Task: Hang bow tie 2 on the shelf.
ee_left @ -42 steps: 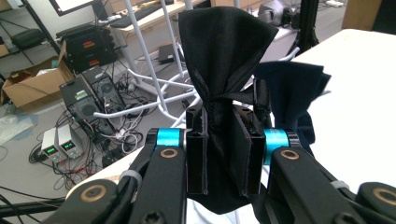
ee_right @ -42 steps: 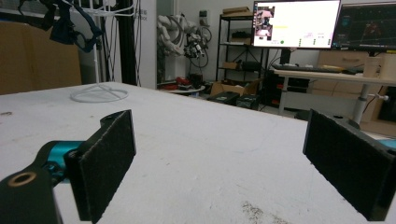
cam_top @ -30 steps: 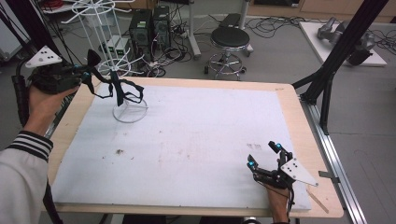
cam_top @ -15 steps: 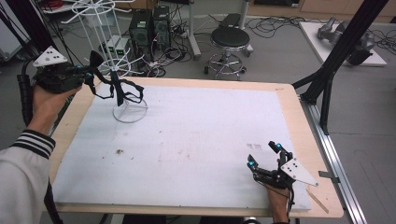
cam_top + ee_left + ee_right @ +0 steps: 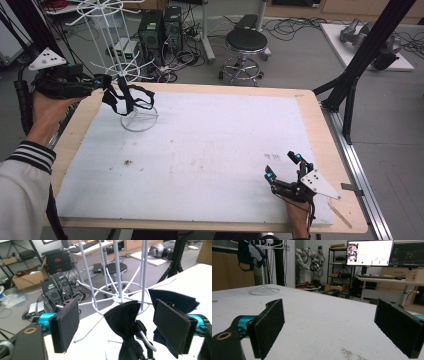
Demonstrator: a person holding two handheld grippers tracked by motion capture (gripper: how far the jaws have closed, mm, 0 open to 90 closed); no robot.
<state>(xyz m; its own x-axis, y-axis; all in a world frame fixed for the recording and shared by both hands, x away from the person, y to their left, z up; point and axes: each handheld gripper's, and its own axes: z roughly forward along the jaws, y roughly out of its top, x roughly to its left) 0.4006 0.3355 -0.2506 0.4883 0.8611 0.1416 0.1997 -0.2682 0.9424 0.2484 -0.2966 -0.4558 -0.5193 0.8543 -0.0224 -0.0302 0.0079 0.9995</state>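
Counter (image 5: 210,150): a wide white sheet on a wooden top, lightly stained near the middle, otherwise bare. White wire rack (image 5: 131,75) stands at the far left corner, ring base on the sheet, arms radiating from the central pole.

Progress, as I read it: the hanging step looks done. The dark cloth piece (image 5: 127,97), a black strappy item that looks like a bow tie on a band, drapes from one of the rack's lower arms. In the left gripper view the dark cloth piece (image 5: 126,322) hangs on a white wire hook, between the pads but touching neither. What remains for you is probably only to back the left tool away without snagging a strap. No other item lies on the sheet.

Left tool (image 5: 102,86): your left hand (image 5: 47,112) holds it raised at rack height, pointing level toward the pole. Its jaws have just been opening and now stand spread, cloth loose in the gap, nothing pinched. Striped sleeve cuff low at the left edge.

Right tool (image 5: 282,167): resting low on the sheet near the front right corner, well apart from the rack, aimed across the counter. Jaws spread wide, empty between the pads (image 5: 269,322).
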